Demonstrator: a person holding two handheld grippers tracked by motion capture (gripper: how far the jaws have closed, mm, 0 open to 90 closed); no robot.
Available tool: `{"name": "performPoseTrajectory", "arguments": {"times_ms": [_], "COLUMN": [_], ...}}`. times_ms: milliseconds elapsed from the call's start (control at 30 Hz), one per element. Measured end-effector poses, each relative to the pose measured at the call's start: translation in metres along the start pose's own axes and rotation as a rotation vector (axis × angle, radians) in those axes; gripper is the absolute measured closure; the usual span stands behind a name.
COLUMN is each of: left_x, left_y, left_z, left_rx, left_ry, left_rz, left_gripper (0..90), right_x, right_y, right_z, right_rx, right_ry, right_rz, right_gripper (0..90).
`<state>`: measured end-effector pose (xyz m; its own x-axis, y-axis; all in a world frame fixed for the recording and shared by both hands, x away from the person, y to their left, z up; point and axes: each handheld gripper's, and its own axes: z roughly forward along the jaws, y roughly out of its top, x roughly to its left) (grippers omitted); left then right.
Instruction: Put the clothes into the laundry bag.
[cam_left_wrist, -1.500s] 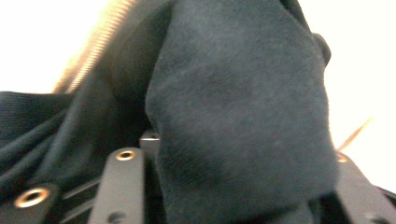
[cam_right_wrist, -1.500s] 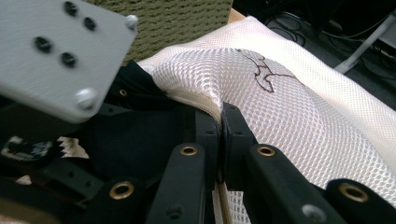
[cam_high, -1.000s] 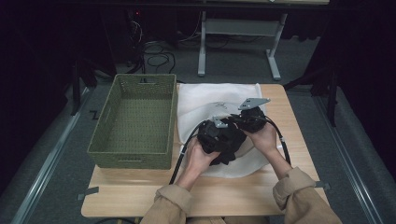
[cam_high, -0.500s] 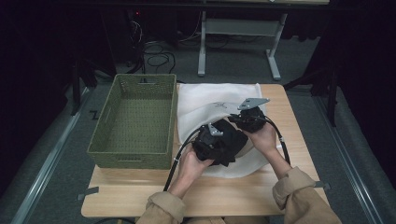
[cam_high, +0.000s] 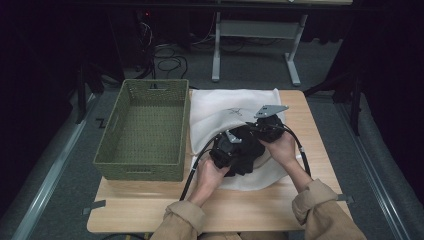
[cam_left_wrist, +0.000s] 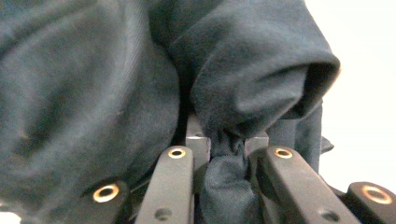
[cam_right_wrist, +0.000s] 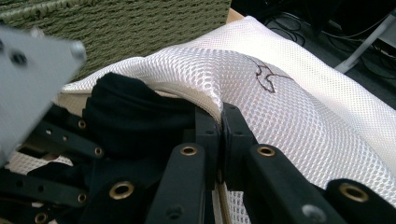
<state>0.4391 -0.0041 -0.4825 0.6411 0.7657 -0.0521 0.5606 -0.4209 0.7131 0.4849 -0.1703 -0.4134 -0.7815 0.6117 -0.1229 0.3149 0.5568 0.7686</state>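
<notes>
At the table (cam_high: 150, 210), we see a person working a dark garment (cam_high: 245, 157) at the mouth of a white mesh bag (cam_high: 225, 107) that lies flat on the wood beside an empty green basket (cam_high: 145, 130). The garment sits bunched on the near part of the bag, between the two hands.

The left hand-held gripper (cam_left_wrist: 227, 149) has just been closing, and its jaws now pinch a fold of the dark garment (cam_left_wrist: 116, 84); in the left gripper view we see the cloth squeezed between the pads and bulging above them. In the high view this gripper (cam_high: 231, 142) sits low over the heap, its cable looping toward the table's near edge.

The right hand-held gripper (cam_right_wrist: 219, 126) is clamped on the rim of the mesh bag (cam_right_wrist: 289, 107), the jaws drawn tight together with the netting's edge caught between them. Just left of that grip, in the right gripper view, we see the garment (cam_right_wrist: 135, 116) lying at the bag's opening, with the basket (cam_right_wrist: 140, 23) behind. From above, the right gripper (cam_high: 270, 122) is just beyond the garment, its grey plate raised over the bag.
</notes>
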Motion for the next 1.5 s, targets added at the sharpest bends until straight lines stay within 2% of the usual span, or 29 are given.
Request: {"name": "performPoseTrajectory", "arguments": {"times_ms": [133, 300, 400, 467, 600, 733, 767, 833, 900, 1033, 1167, 1367, 1433, 1500], "left_x": [0.002, 0.007, 0.007, 0.007, 0.01, 0.008, 0.009, 0.01, 0.009, 0.008, 0.005, 0.004, 0.004, 0.002], "left_y": [0.005, 0.012, 0.017, 0.018, 0.018, 0.018, 0.019, 0.018, 0.017, 0.017, 0.014, 0.007, 0.001, -0.005], "left_z": [-0.005, -0.004, -0.002, 0.002, 0.015, 0.024, 0.026, 0.029, 0.029, 0.023, 0.014, -0.009, -0.014, -0.017], "left_rx": [-0.066, -0.097, -0.115, -0.133, -0.124, -0.111, -0.109, -0.094, -0.086, -0.071, -0.058, -0.057, -0.041, -0.023], "left_ry": [0.016, 0.036, 0.062, 0.095, 0.117, 0.143, 0.142, 0.113, 0.095, 0.058, 0.046, 0.009, -0.013, -0.016], "left_rz": [-0.01, -0.027, -0.027, -0.021, -0.041, -0.034, -0.034, -0.038, -0.022, -0.023, -0.005, -0.003, 0.008, 0.025], "left_gripper": [79.6, 79.8, 79.8, 79.8, 79.6, 79.0, 78.6, 76.3, 73.2, 58.4, 45.5, 37.4, 35.2, 34.3], "right_x": [0.0, 0.0, 0.0, 0.0, 0.0, 0.002, 0.002, 0.002, 0.001, -0.002, -0.002, -0.002, -0.002, -0.002], "right_y": [0.0, 0.001, 0.003, 0.003, 0.003, 0.003, 0.004, 0.003, 0.003, 0.001, -0.001, -0.001, -0.001, -0.001], "right_z": [0.001, -0.001, -0.002, -0.003, -0.001, 0.0, 0.001, 0.0, 0.0, 0.001, 0.002, 0.003, 0.003, 0.003], "right_rx": [-0.005, 0.001, -0.001, 0.001, 0.011, 0.012, 0.008, 0.009, 0.009, 0.017, 0.018, 0.014, 0.011, 0.014], "right_ry": [0.003, 0.006, 0.004, 0.003, 0.007, 0.011, 0.012, 0.013, 0.009, 0.006, 0.005, 0.003, 0.002, 0.004], "right_rz": [0.0, -0.007, -0.003, -0.004, -0.004, -0.009, -0.009, -0.008, -0.011, 0.0, 0.001, 0.004, 0.004, 0.006], "right_gripper": [88.5, 88.6, 88.5, 88.5, 88.6, 88.6, 88.6, 88.6, 88.6, 88.6, 88.6, 88.5, 88.5, 88.5]}}
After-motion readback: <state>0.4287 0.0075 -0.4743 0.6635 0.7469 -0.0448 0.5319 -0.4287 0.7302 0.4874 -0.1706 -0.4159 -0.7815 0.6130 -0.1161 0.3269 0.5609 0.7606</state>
